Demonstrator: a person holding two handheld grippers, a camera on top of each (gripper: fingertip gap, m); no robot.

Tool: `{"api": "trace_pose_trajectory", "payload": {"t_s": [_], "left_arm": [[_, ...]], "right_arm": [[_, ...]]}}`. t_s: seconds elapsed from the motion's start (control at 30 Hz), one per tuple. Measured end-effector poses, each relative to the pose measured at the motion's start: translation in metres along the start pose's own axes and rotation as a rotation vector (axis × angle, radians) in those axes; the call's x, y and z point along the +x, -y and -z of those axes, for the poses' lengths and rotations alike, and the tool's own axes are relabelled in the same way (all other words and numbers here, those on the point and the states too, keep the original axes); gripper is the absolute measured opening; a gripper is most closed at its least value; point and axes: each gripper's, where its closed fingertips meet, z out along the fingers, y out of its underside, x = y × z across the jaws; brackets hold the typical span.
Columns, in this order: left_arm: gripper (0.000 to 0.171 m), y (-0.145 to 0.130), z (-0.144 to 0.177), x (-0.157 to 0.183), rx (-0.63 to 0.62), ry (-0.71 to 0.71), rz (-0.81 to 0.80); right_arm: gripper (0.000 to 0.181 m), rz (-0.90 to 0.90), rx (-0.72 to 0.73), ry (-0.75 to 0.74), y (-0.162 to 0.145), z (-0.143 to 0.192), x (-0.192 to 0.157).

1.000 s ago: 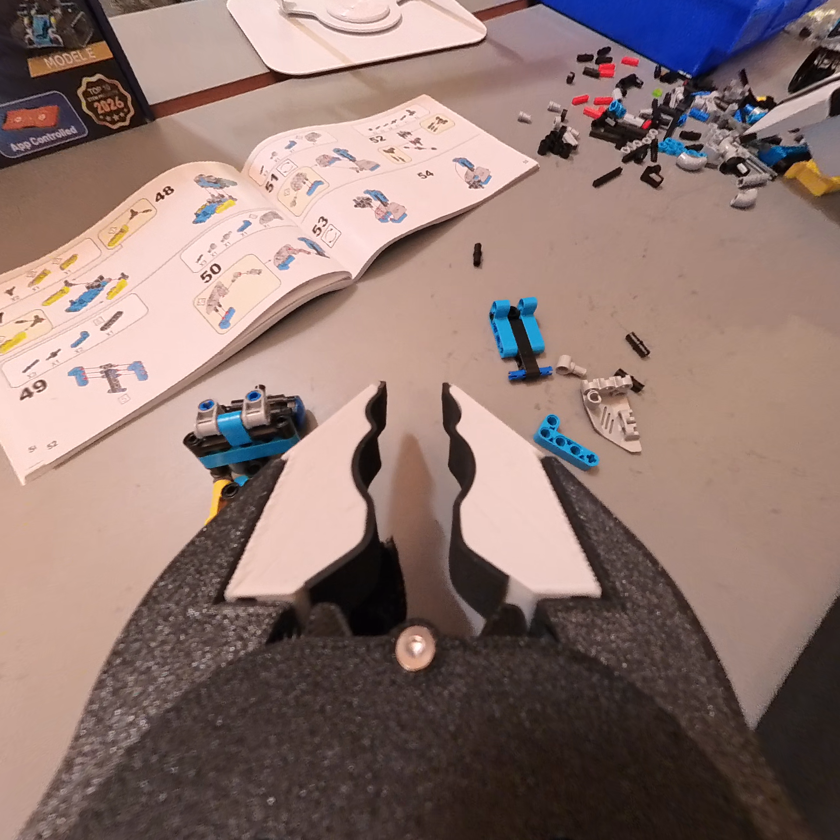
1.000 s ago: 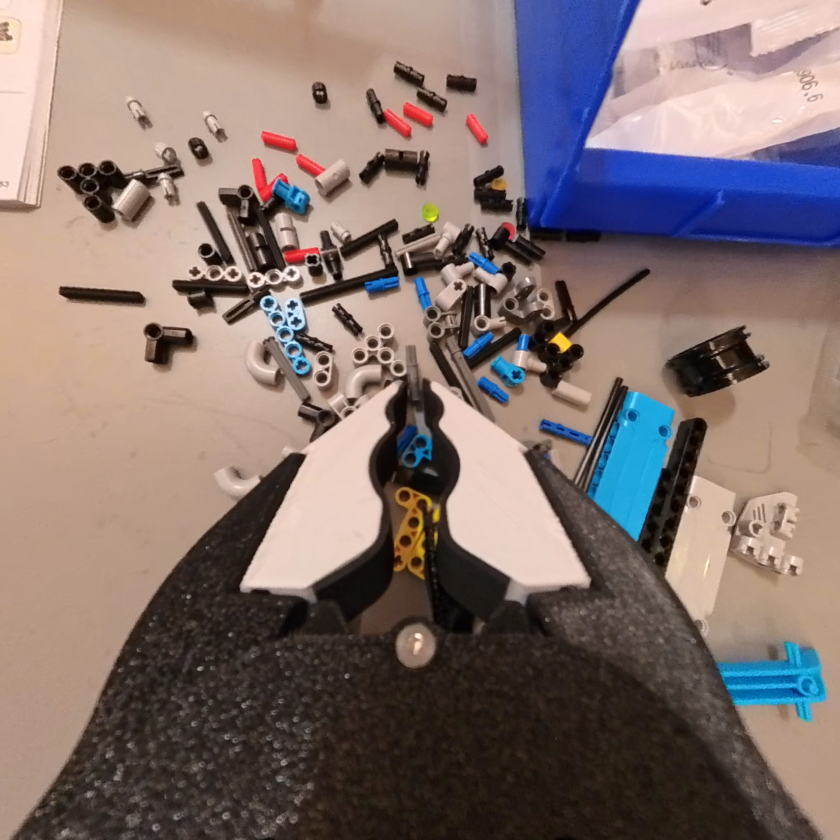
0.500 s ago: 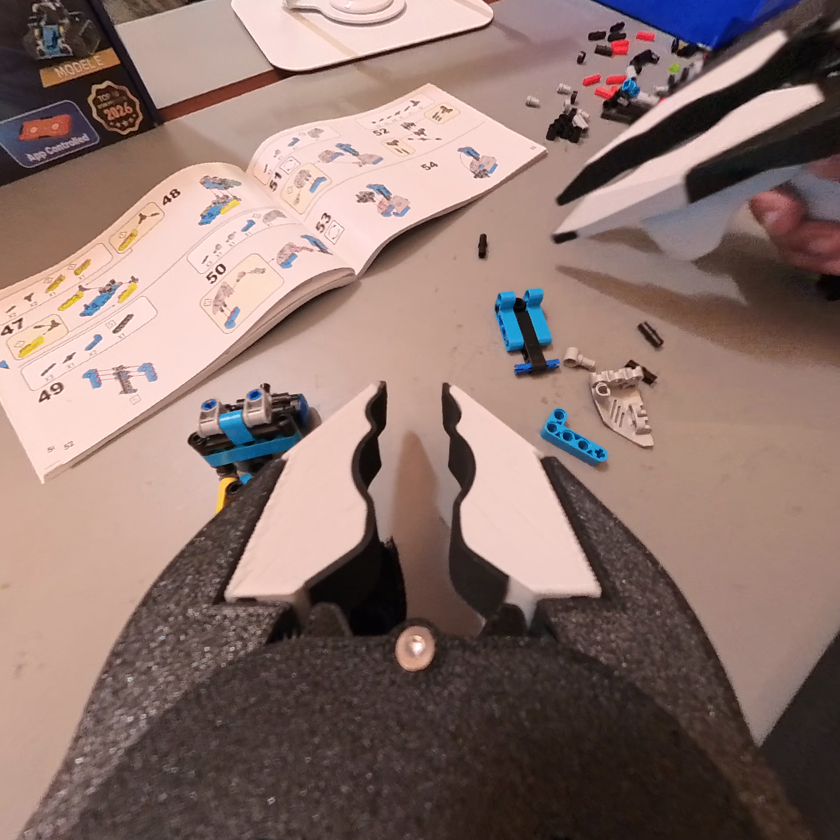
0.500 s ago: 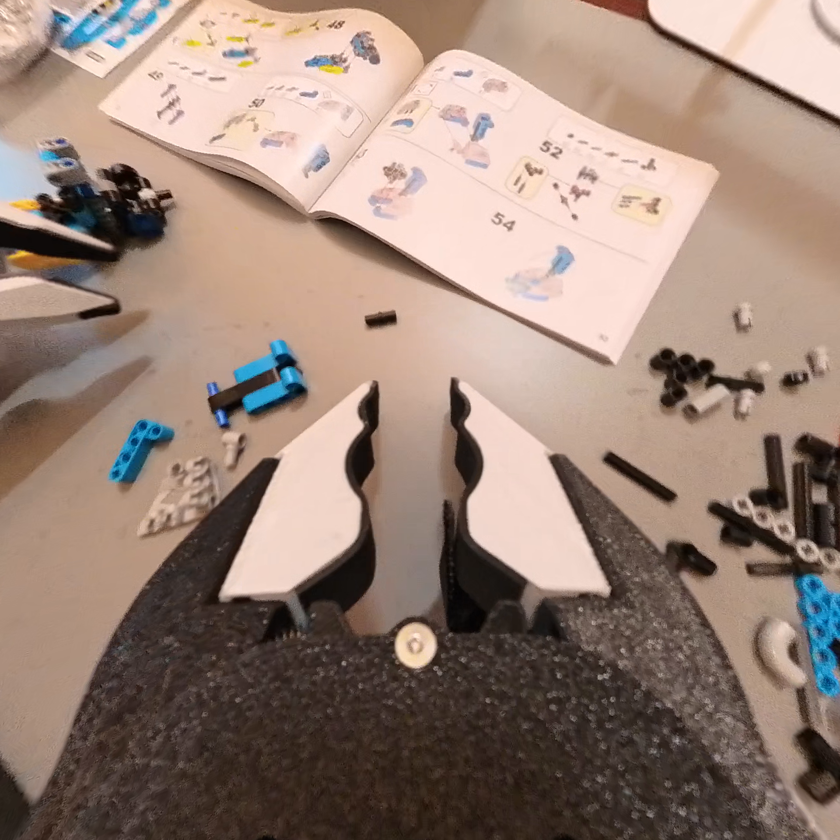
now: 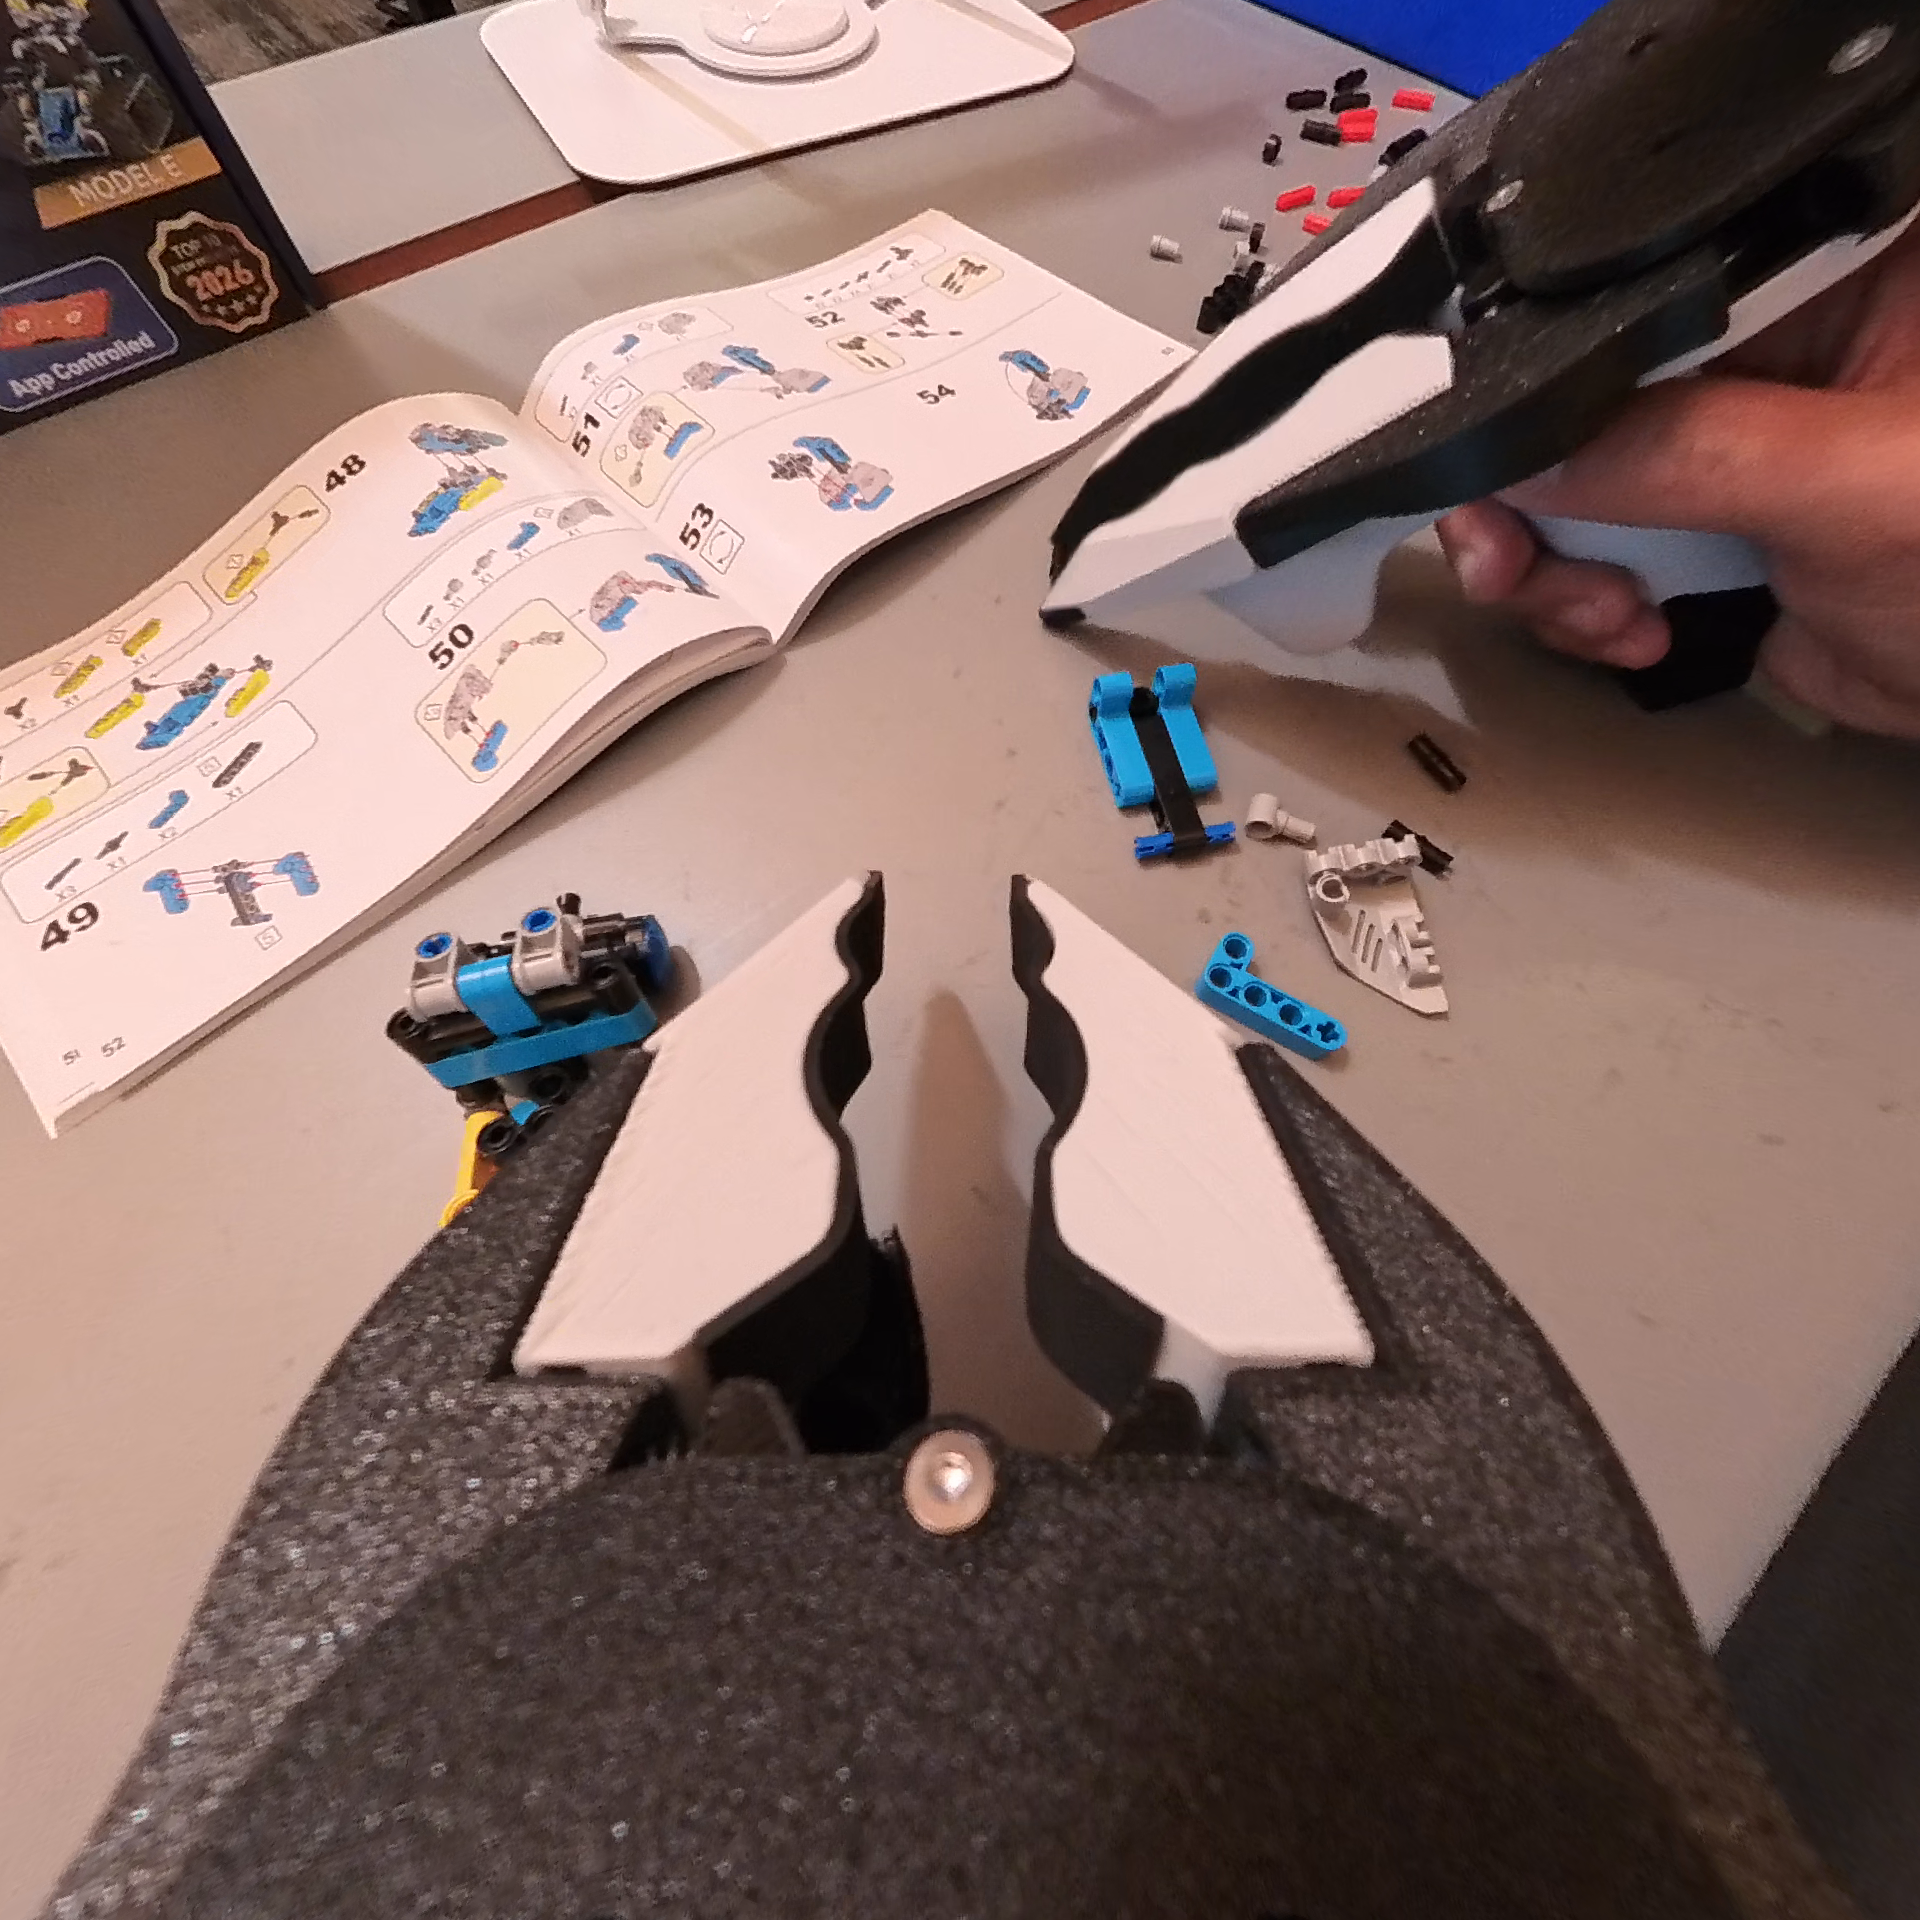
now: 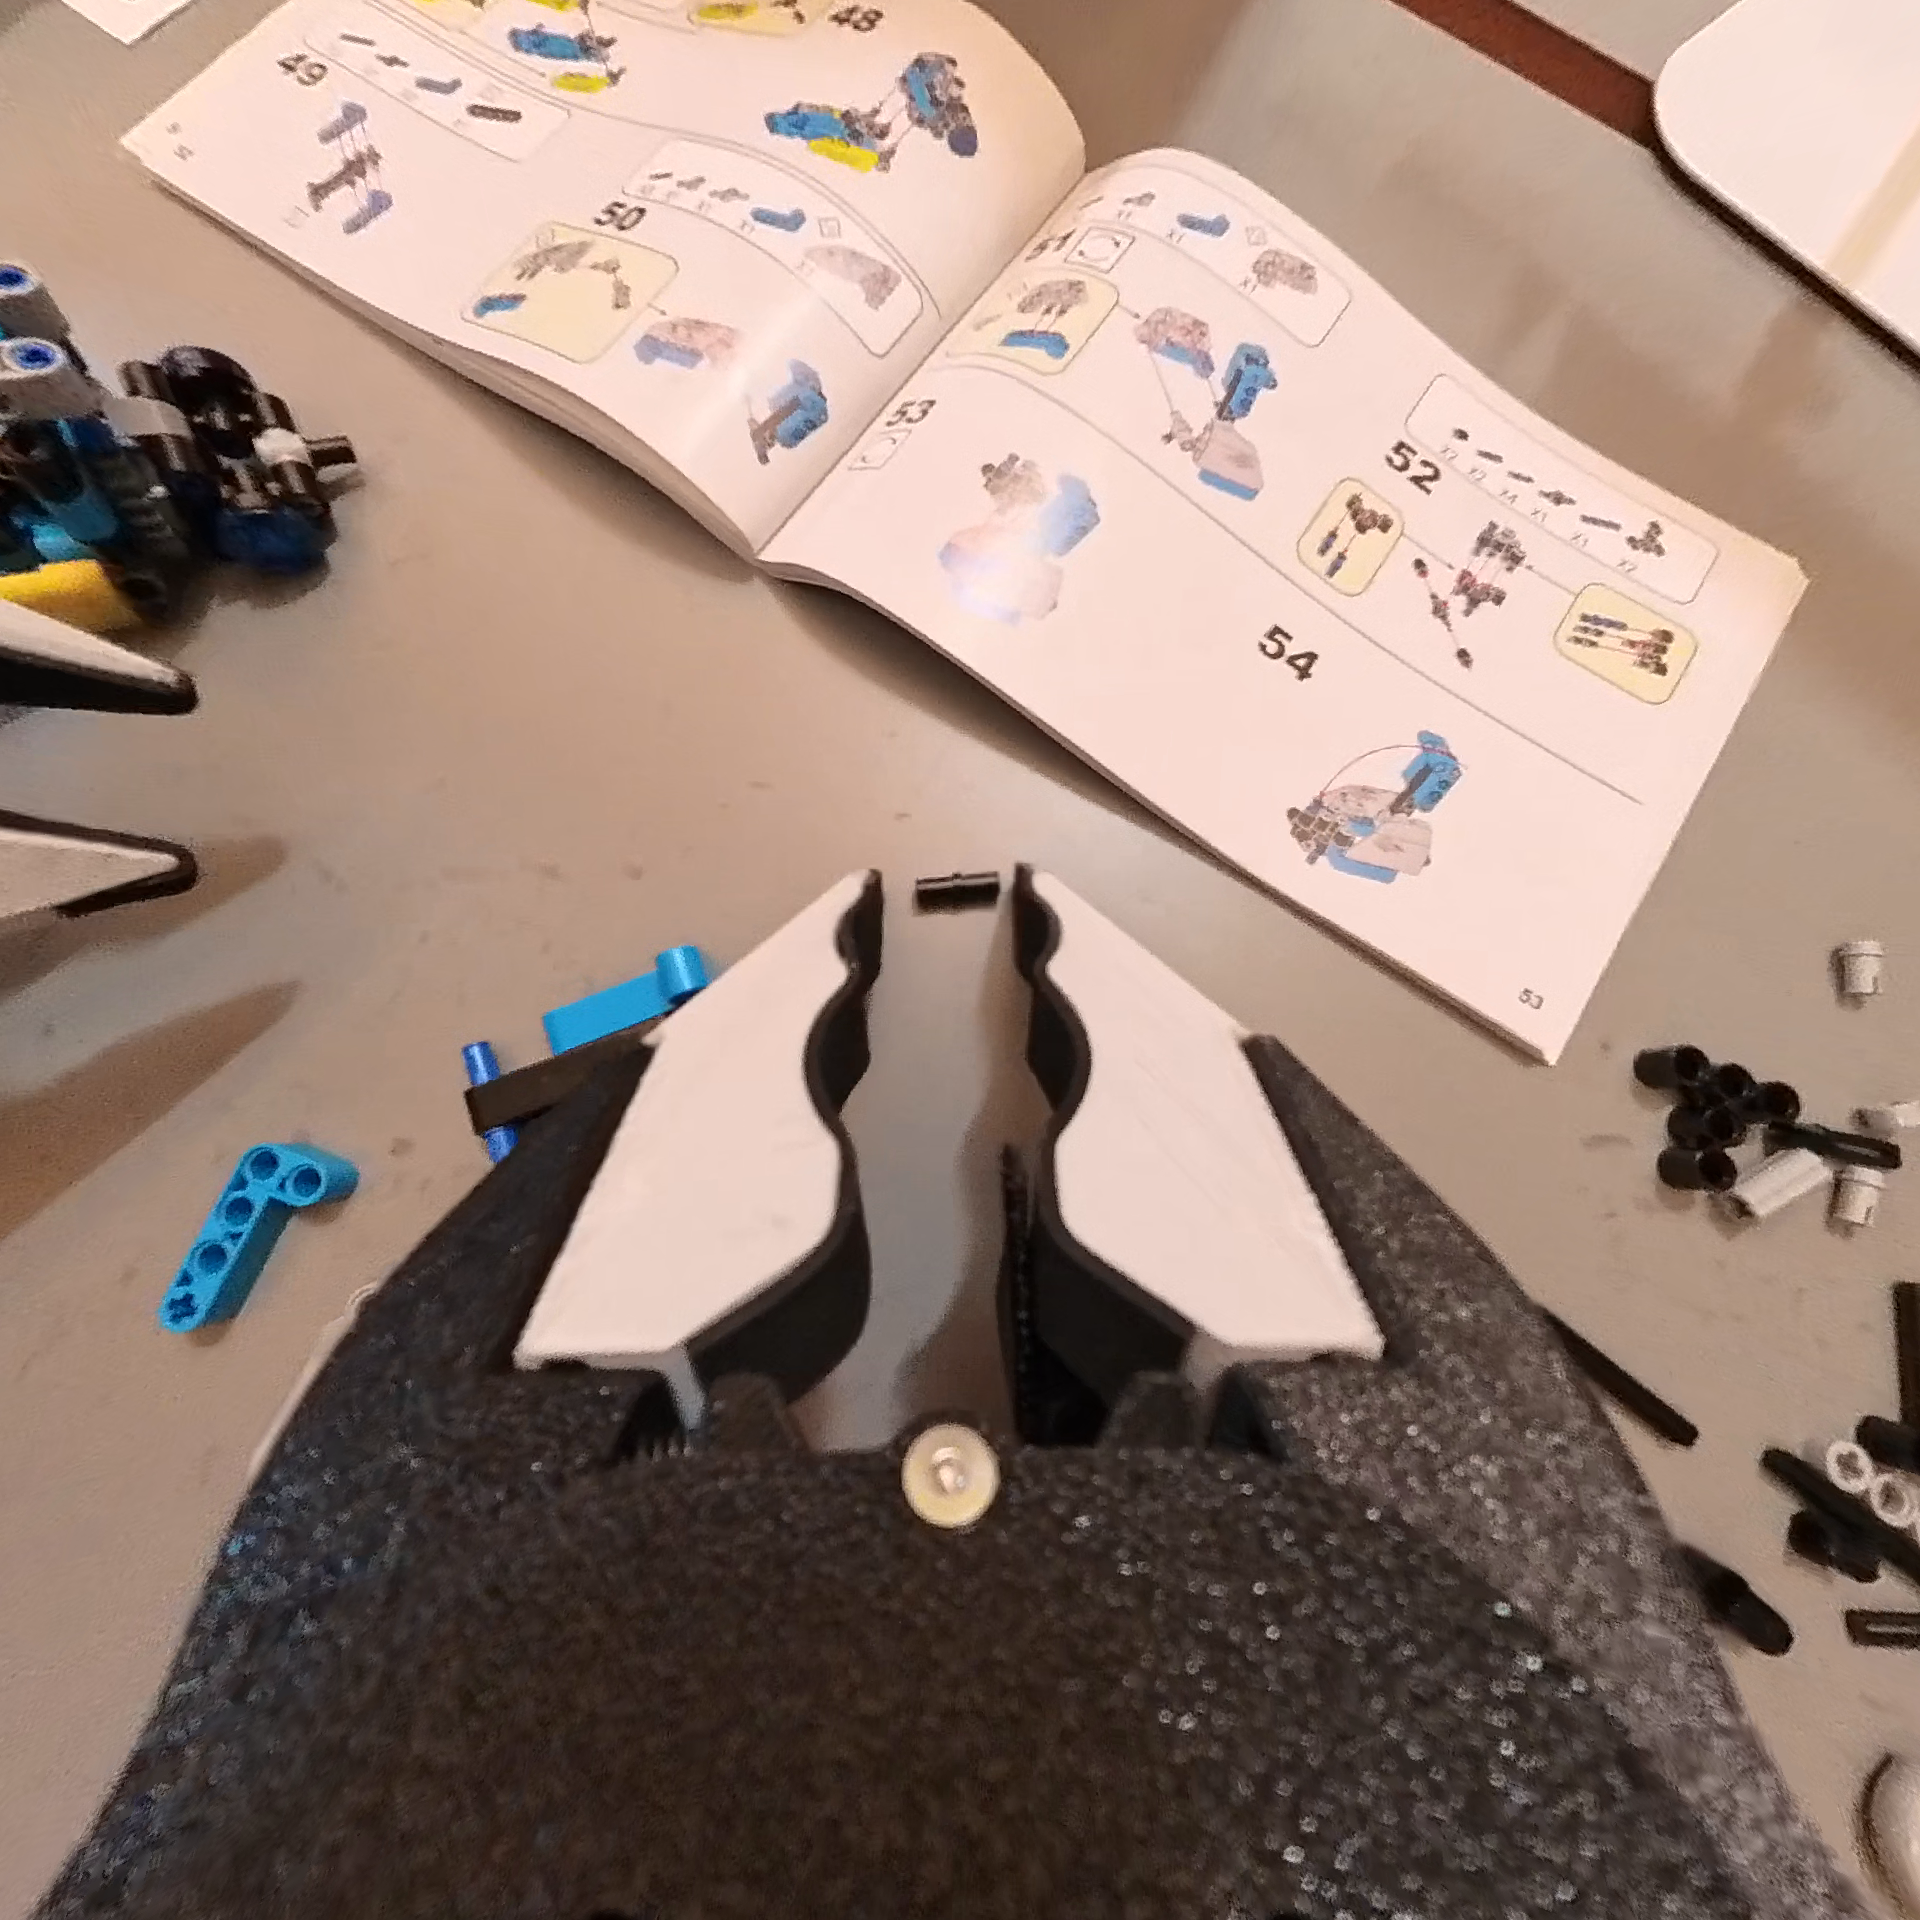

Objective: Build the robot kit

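Observation:
My left gripper (image 5: 945, 894) is open and empty, low over the grey table. A partly built blue, black and grey model (image 5: 530, 997) sits just left of its left finger. My right gripper (image 6: 948, 883) is open, and a small black pin (image 6: 954, 891) lies on the table between its fingertips. In the left wrist view the right gripper (image 5: 1060, 587) hangs at the upper right, held by a hand (image 5: 1714, 540). A blue and black sub-assembly (image 5: 1153, 748) lies just below its tips, partly hidden under its left finger in the right wrist view (image 6: 623, 1013).
An open instruction booklet (image 5: 520, 582) lies at the back left. A blue L-beam (image 5: 1268, 995), a grey panel (image 5: 1371, 925) and a grey connector (image 5: 1278, 821) lie right of my left gripper. Loose black and grey parts (image 6: 1745, 1132) are on the right. A white tray (image 5: 779, 94) is at the back. The tips of one gripper are about 12 cm away from the tips of the other. Left tips and right tips are each some 8 cm from the grey connector (image 5: 1278, 821).
My right gripper left the pile of loose parts, swung left to the black pin by the booklet, and its jaws came apart. My left gripper has barely moved.

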Motion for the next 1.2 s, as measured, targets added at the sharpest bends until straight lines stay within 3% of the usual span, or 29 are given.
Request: {"api": "trace_pose_trajectory", "payload": {"t_s": [0.1, 0.23, 0.5, 0.9, 1.2], "left_arm": [[0.024, -0.001, -0.001, 0.000, -0.005, 0.001, -0.001], [0.024, 0.000, 0.000, -0.001, 0.002, -0.001, 0.009], [0.024, -0.002, -0.001, 0.001, -0.013, -0.001, -0.003], [0.024, -0.005, -0.003, 0.000, -0.031, 0.014, -0.015], [0.024, -0.005, -0.004, 0.000, -0.036, 0.012, -0.016]], "right_arm": [[0.016, -0.018, -0.006, 0.036, -0.001, 0.001, -0.002], [0.016, 0.030, 0.025, -0.025, -0.001, 0.020, 0.004], [0.016, -0.021, 0.065, 0.063, -0.034, 0.069, -0.033], [0.016, 0.151, -0.052, 0.001, -0.051, 0.055, -0.048], [0.028, 0.096, -0.009, -0.029, -0.045, 0.064, -0.034]]}}
